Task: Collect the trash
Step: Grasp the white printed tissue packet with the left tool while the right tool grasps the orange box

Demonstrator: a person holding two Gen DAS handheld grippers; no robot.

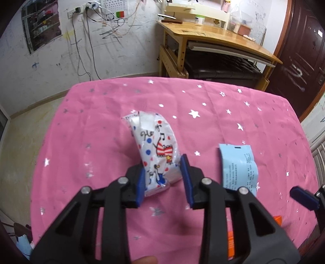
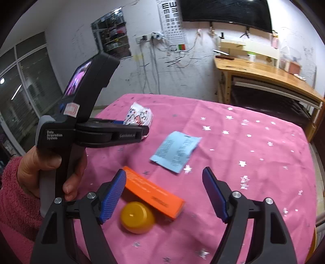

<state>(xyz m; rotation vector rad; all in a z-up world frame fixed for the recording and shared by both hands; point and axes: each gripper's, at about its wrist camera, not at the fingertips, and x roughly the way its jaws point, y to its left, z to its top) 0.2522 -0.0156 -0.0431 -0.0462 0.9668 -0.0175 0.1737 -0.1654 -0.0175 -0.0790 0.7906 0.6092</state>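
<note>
Tissue pack [image 1: 156, 150] lies mid-frame on the pink-clothed desk [image 1: 233, 113], its near end between the left claw [image 1: 163, 178] pads, jaws partly open, nothing gripped. Best to close squarely across its width. Right claw [image 2: 163, 195] hangs wide open, empty, above the orange box [image 2: 156, 193].

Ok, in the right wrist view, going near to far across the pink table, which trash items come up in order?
Yellow round lid → orange box → light blue packet → white patterned tissue pack, which sits between the fingers of the left gripper.

Pink star cloth [image 1: 223, 113], wood desk [image 1: 213, 38], wall TV [image 2: 225, 12], cables.
</note>
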